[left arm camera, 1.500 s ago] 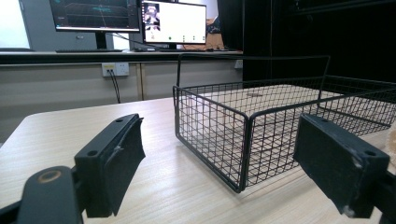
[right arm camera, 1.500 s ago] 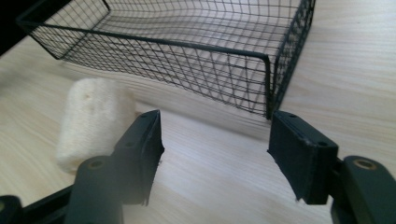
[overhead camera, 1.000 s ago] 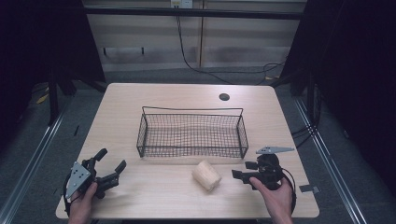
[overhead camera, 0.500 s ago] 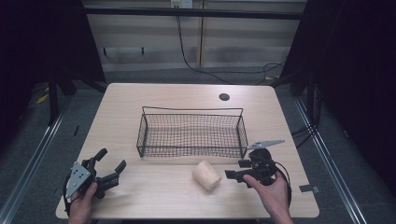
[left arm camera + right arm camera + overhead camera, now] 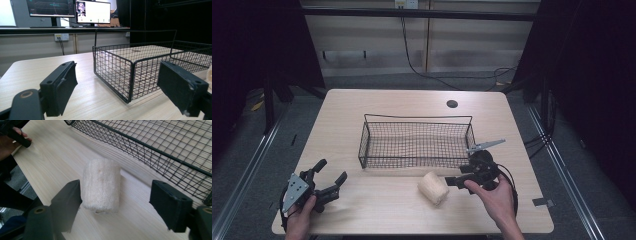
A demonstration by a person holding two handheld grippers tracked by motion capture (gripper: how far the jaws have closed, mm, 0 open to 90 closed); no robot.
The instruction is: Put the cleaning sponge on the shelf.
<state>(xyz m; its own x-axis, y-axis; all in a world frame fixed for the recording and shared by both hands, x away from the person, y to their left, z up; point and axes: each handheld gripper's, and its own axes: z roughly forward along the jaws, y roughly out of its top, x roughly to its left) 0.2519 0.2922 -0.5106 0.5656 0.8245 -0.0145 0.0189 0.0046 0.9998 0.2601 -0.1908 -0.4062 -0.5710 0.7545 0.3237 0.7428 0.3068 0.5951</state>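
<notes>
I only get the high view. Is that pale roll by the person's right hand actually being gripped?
Observer: No. In the right gripper view the roll lies on the table between the jaws of the right hand-held gripper. The jaws have just been opening, and one pad stands well clear of it.
Operator: What is it like up close?
Observer: It is a stubby cylinder, coarse and fibrous like a loofah.
Operator: And where is the other one pointing?
Observer: The left hand-held gripper, with its jaws wide open, faces a corner of the wire basket. Two lit monitors stand beyond the table.
</notes>
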